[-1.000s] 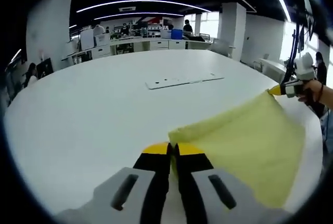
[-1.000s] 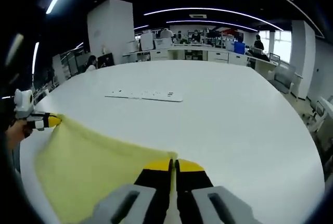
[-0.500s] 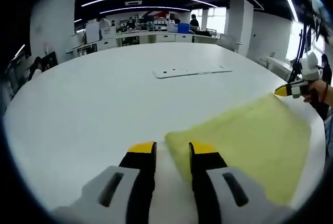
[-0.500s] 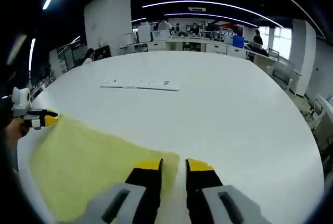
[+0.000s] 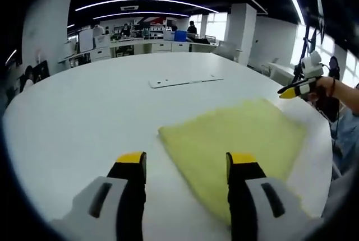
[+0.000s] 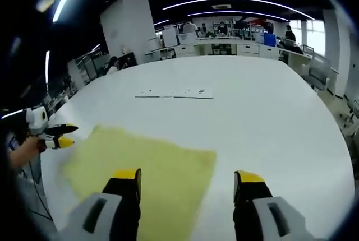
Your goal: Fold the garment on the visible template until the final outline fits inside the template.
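The yellow garment (image 5: 238,143) lies flat on the white worktop (image 5: 101,112), a folded sheet with one corner pointing toward the worktop's middle; in the right gripper view it spreads under and ahead of that view's own left jaw. The left tongs (image 5: 186,161) hang above the cloth's near corner with jaws spread wide, gripping nothing. The right tongs (image 6: 189,176) are likewise spread apart and empty, just over the garment's edge. In the left gripper view the right tongs appear at the far right, held in a hand (image 5: 324,87). A thin white strip (image 6: 174,93) lies farther out on the worktop, well apart from the garment. Office desks stand beyond.
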Motion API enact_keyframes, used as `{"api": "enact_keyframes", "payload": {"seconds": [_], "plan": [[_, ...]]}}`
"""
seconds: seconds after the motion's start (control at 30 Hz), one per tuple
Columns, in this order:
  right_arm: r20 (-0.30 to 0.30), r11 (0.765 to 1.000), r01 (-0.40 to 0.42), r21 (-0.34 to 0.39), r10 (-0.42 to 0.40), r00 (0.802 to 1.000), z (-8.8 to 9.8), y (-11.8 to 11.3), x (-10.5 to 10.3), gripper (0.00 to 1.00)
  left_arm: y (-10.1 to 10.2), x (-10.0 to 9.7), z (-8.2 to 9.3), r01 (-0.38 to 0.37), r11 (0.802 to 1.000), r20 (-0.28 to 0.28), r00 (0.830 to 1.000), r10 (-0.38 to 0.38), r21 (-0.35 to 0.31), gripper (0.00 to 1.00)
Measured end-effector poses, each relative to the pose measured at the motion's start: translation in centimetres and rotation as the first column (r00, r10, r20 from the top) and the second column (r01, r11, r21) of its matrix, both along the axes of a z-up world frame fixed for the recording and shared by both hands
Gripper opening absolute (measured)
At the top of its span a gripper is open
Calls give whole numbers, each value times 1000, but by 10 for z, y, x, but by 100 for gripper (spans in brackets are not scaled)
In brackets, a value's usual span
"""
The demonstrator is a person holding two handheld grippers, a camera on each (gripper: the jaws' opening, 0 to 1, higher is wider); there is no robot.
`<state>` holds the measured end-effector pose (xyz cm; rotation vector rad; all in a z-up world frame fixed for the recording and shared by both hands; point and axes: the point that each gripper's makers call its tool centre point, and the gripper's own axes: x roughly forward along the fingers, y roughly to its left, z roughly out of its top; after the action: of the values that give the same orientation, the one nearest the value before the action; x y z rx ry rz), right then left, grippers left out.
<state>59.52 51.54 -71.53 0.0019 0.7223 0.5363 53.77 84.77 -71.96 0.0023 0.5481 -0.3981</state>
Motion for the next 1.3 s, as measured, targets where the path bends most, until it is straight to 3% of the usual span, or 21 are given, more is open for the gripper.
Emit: {"api": "enact_keyframes", "payload": {"seconds": [0.2, 0.47, 0.77, 0.9, 1.3], "plan": [[-21, 997, -75, 8, 75, 997, 2, 4, -34, 70, -6, -23, 2, 35, 998, 2, 999, -35, -44, 63], [-63, 993, -115, 0, 115, 991, -5, 0, -75, 69, -10, -53, 2, 43, 995, -12, 999, -44, -94, 62], [-92, 989, -148, -3, 147, 985, -16, -2, -110, 58, -14, -87, -13, 69, 996, -53, 996, -72, -53, 43], [-79, 991, -136, 3, 136, 988, -17, -4, -118, 51, -16, -99, -14, 66, 996, -60, 996, -70, -65, 37], [-78, 998, -56, -4, 55, 995, -36, -19, -129, 25, -21, -107, -33, 32, 995, -108, 993, -42, -94, 13]]}}
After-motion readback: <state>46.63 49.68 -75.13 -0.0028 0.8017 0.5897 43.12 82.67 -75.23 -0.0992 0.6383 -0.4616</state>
